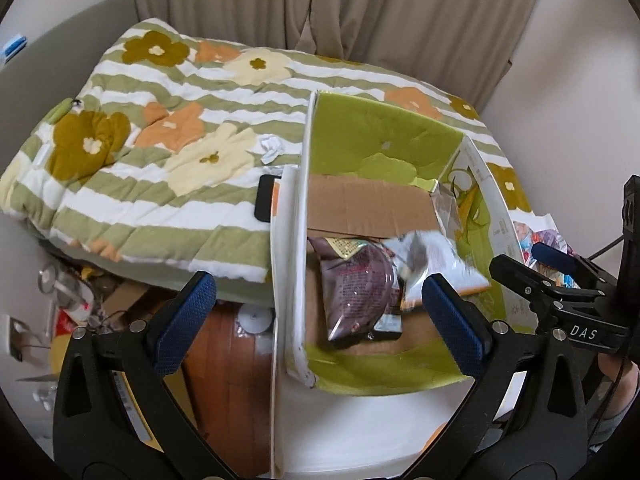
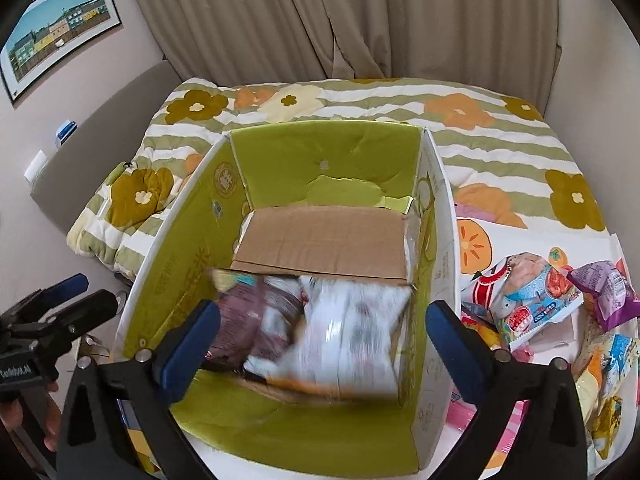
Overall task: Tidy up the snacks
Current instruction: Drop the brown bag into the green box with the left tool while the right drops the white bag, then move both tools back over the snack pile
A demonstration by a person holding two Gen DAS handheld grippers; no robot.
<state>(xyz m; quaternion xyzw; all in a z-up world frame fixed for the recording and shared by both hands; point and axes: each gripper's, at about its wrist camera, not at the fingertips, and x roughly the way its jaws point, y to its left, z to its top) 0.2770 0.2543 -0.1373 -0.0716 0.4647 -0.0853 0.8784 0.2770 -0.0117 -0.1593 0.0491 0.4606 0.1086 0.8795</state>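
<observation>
An open cardboard box with green flaps stands on the bed; it also shows in the left wrist view. Inside lie a maroon snack bag and a blurred white snack bag; both show in the left wrist view, maroon and white. My right gripper is open and empty above the box. My left gripper is open and empty over the box's left wall. Loose snack packets and a purple packet lie to the right of the box.
A flowered quilt covers the bed. A black phone and crumpled paper lie left of the box. Clutter and a wooden floor are below the bed edge. Curtains hang behind.
</observation>
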